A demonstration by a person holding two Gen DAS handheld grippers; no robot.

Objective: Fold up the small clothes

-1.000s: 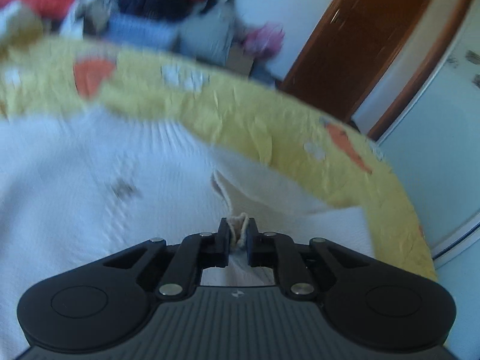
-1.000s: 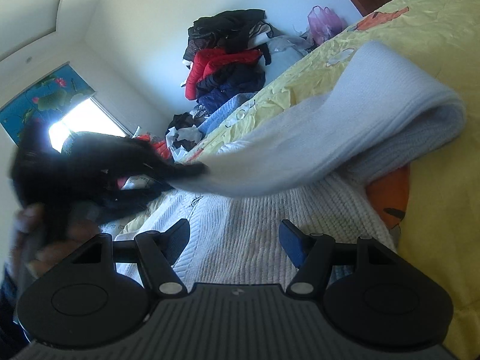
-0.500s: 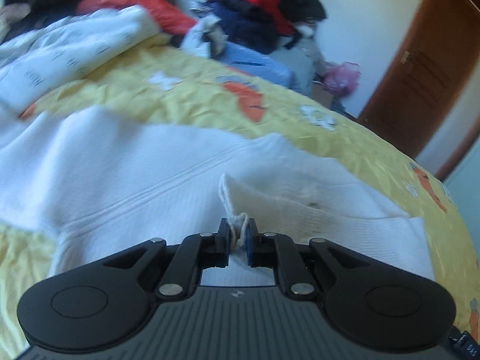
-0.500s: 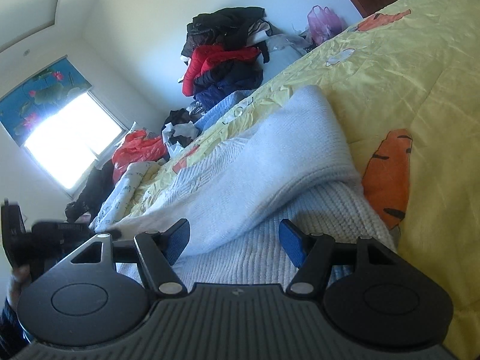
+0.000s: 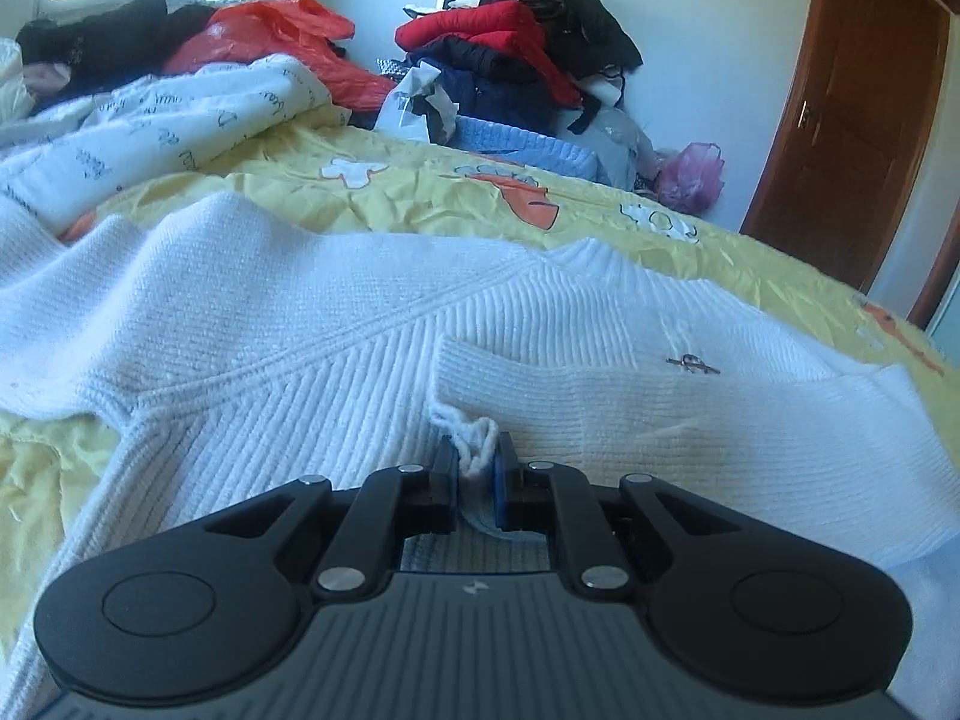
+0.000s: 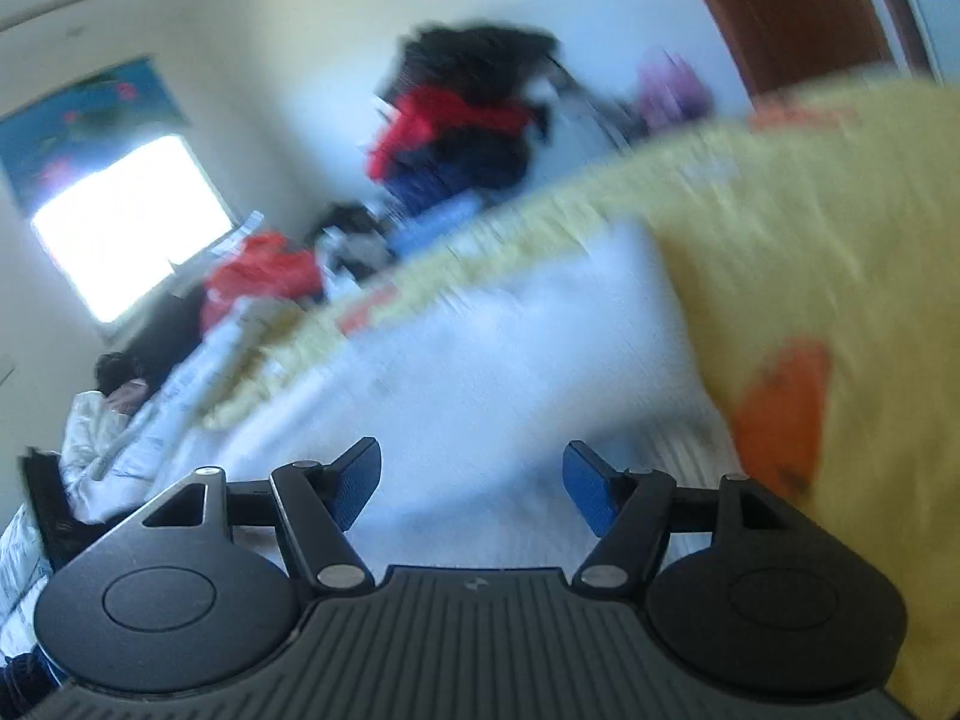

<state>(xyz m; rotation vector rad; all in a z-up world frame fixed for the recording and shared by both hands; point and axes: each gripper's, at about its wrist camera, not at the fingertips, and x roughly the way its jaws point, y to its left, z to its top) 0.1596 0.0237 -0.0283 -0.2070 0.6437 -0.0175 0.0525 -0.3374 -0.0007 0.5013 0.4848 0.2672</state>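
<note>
Tongs first: my left tongs (image 5: 474,468) are clenched on a loop of yarn and the cuff edge of the white knit sweater (image 5: 360,324), which lies spread on the yellow bedspread (image 5: 420,186), filling the middle of the left view. That pinch looks thin; I reckon a tug could slip the yarn free or snag the knit. My right tongs (image 6: 471,489) are opening, nothing between the blue pads (image 6: 354,483), low in a blurred frame over the sweater. Misjudging the next grab there could bunch the folded sleeve (image 5: 690,414).
</note>
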